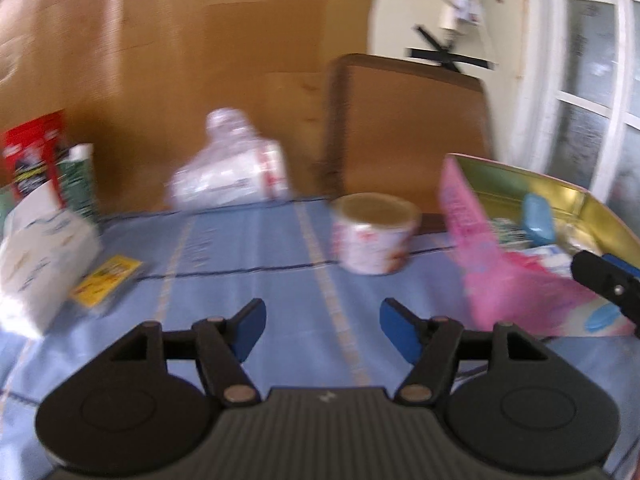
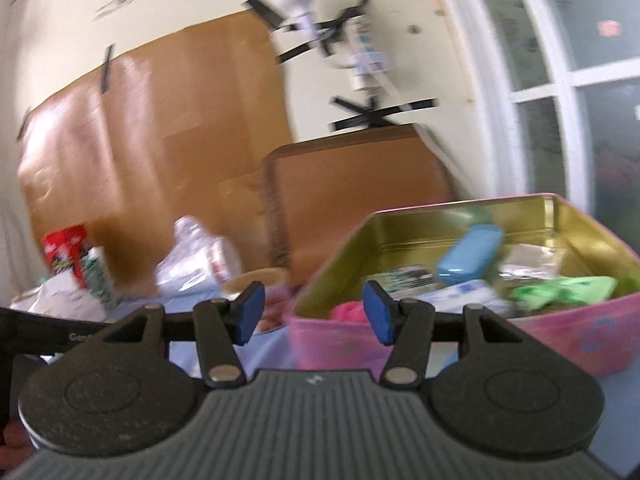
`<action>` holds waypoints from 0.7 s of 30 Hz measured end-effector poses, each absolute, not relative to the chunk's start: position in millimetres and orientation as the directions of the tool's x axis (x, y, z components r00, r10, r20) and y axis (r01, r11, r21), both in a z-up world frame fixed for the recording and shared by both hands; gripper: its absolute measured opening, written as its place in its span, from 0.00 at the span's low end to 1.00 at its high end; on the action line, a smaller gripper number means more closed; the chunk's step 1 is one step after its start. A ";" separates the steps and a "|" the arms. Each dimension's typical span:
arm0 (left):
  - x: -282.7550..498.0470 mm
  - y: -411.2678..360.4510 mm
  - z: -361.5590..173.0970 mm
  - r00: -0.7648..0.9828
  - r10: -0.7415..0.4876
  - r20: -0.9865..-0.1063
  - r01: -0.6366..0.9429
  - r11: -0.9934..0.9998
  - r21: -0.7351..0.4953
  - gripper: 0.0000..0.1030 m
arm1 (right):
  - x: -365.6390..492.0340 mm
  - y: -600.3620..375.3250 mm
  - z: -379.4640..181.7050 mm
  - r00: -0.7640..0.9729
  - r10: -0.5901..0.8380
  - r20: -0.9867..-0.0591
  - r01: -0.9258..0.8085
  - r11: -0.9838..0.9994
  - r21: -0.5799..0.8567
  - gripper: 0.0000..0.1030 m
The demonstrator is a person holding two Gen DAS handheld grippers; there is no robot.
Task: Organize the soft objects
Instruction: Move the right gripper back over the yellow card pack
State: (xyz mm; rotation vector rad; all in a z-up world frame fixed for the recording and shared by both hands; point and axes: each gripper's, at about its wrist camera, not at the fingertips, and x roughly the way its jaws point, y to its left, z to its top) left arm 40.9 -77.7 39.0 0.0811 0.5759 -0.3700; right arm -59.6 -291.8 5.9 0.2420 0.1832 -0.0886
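Tongs wide and empty over blue-clothed table

Left tongs (image 1: 323, 328) and right tongs (image 2: 314, 312) gape, holding nothing. Beyond, the paper roll (image 1: 374, 234) probably squashes; pinch its sides. Farther back, the plastic bag (image 1: 230, 168) looks light, slippery. The tin (image 2: 460, 320) sits right.

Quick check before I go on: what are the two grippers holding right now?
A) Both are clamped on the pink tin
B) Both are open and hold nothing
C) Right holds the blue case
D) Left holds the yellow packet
B: the left gripper is open over bare blue cloth, and the right gripper is open in front of the pink tin, with nothing between either pair of fingers.
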 end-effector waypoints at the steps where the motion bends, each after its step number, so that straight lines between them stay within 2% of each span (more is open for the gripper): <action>1: 42.2 -67.8 36.4 0.781 -0.302 -0.546 0.345 0.938 -0.026 0.63 | -56.5 -284.4 6.3 0.979 -0.049 -0.197 0.093 0.971 0.221 0.56; 10: 57.1 19.1 9.1 0.813 -0.142 -0.565 0.167 0.986 -0.007 0.64 | -22.0 -217.5 7.1 0.950 0.131 -0.282 -0.083 0.981 0.178 0.56; 18: 67.3 86.4 -6.2 0.830 0.001 -0.557 0.018 0.999 0.028 0.66 | 17.5 -168.3 -2.3 0.873 0.274 -0.402 -0.219 0.959 0.178 0.56; 21: 69.1 113.4 -6.9 0.837 0.040 -0.545 -0.055 0.998 -0.010 0.67 | 38.7 -148.7 -2.9 0.833 0.324 -0.448 -0.260 0.945 0.199 0.57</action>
